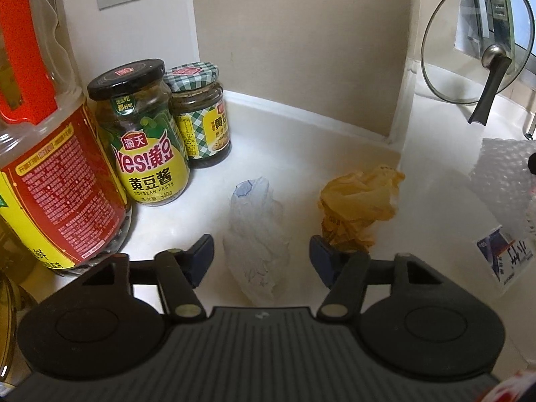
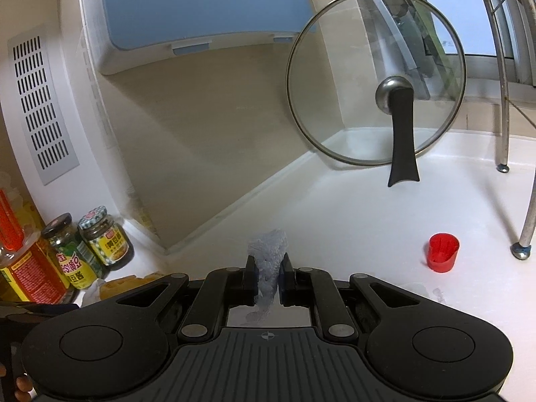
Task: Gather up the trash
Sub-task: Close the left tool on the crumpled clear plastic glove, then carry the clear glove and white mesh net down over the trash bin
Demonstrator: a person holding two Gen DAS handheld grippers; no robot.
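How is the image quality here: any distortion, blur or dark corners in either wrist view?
Left wrist view: sharp centre, soybean paste jar label legible; fisheye bends the counter edge. Right wrist view: dark vignette in the upper corners, vent grille bowed and soft, glass lid crisp.

L wrist view: oil bottle (image 1: 50, 167) far left on desk (image 1: 435, 207), soybean paste jar (image 1: 144, 134) just right of it, 2nd jar (image 1: 201, 114) right of & slightly behind that, near the back wall. Crumpled clear wrapper (image 1: 254, 238) lies on desk betw. the spread fingers of L gripper (image 1: 261, 258); crumpled bag (image 1: 358, 204) to its right, just ahead of the R finger. Bubble wrap (image 1: 502, 181) at far right, label card (image 1: 502, 254) before it. Pot lid (image 1: 475, 43) leans upright at back right.

R wrist view: R gripper (image 2: 268, 268) pinches a bubble wrap piece (image 2: 268, 251) above desk. Small cup (image 2: 442, 251) stands on desk to the right, near rack legs (image 2: 522, 234); lid behind.
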